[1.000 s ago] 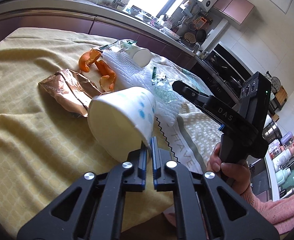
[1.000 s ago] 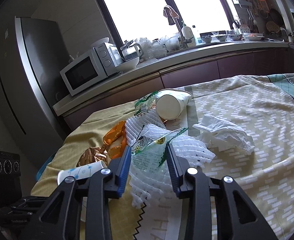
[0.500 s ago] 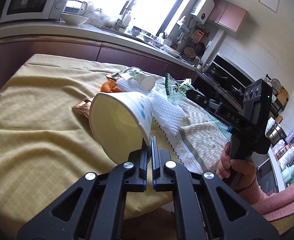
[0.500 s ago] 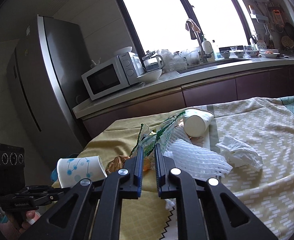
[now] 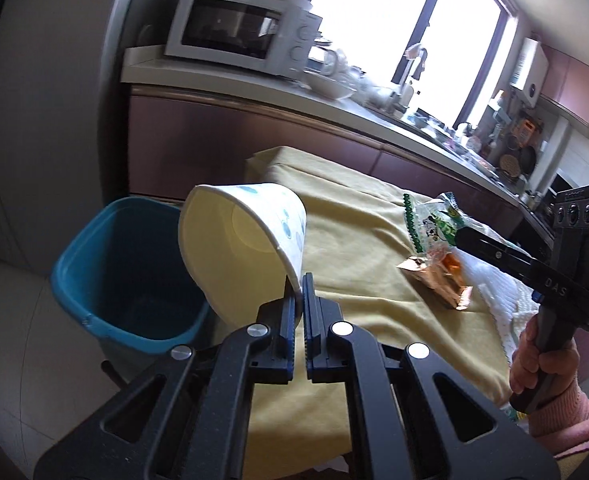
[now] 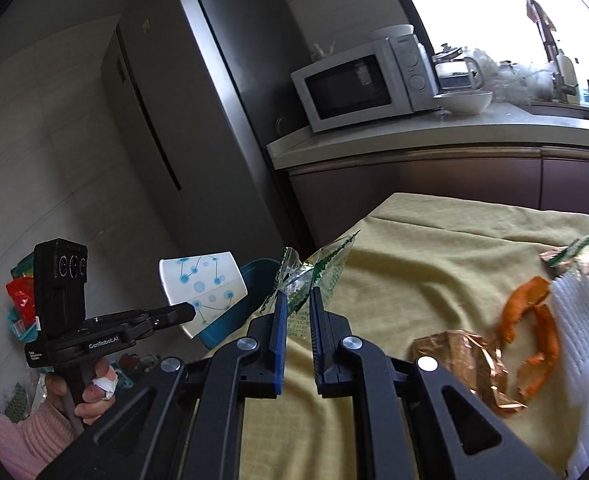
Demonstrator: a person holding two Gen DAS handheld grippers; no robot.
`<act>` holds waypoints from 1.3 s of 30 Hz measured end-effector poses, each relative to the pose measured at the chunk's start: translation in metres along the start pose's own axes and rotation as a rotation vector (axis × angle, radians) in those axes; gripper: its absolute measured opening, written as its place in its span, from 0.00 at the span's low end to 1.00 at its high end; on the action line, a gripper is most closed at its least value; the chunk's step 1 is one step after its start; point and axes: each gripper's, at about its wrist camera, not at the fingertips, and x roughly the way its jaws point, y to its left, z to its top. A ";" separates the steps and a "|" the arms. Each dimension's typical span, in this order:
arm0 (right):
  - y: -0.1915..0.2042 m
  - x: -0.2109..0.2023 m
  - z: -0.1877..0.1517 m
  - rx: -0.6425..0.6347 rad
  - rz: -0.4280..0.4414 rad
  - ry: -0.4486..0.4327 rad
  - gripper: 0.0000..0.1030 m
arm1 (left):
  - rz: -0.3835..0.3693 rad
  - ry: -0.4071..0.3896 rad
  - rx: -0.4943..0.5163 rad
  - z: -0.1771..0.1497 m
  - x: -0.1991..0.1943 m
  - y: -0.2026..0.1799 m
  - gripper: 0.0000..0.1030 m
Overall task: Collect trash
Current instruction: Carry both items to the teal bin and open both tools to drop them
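My left gripper (image 5: 299,280) is shut on the rim of a white paper cup (image 5: 238,248) with blue dots. The cup hangs tilted, mouth towards me, just off the table's left edge beside a blue trash bin (image 5: 114,264) on the floor. My right gripper (image 6: 296,296) is shut on a clear green-printed plastic wrapper (image 6: 314,268), held above the table's left corner. The right wrist view shows the cup (image 6: 202,280) in the left gripper (image 6: 190,312) in front of the bin (image 6: 254,276). The left wrist view shows the wrapper (image 5: 430,224) at the tip of the right gripper (image 5: 458,236).
On the yellow-clothed table (image 6: 434,248) lie a copper foil bag (image 6: 466,364), orange peel (image 6: 534,328) and white foam netting (image 6: 582,328). Behind stand a fridge (image 6: 198,120) and a counter with a microwave (image 6: 358,84). Colourful packets (image 6: 22,300) lie on the floor at left.
Both grippers rose and swung left off the table towards the bin. The right jaws closed on the wrapper and lifted it; the cup travelled with the left gripper.
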 end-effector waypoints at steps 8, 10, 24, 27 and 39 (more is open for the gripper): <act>0.042 0.092 0.016 -0.061 0.089 0.161 0.10 | 0.135 0.058 -0.073 0.003 0.029 0.074 0.04; 0.052 0.108 0.017 -0.081 0.090 0.192 0.11 | 0.157 0.075 -0.088 0.003 0.038 0.086 0.04; 0.073 0.197 0.015 -0.133 0.019 0.376 0.19 | 0.212 0.134 -0.171 0.001 0.084 0.129 0.08; 0.070 0.204 0.016 -0.126 0.009 0.387 0.25 | 0.220 0.122 -0.183 0.003 0.086 0.132 0.11; 0.050 0.165 0.024 -0.080 0.023 0.290 0.35 | 0.200 0.031 -0.130 0.008 0.058 0.093 0.28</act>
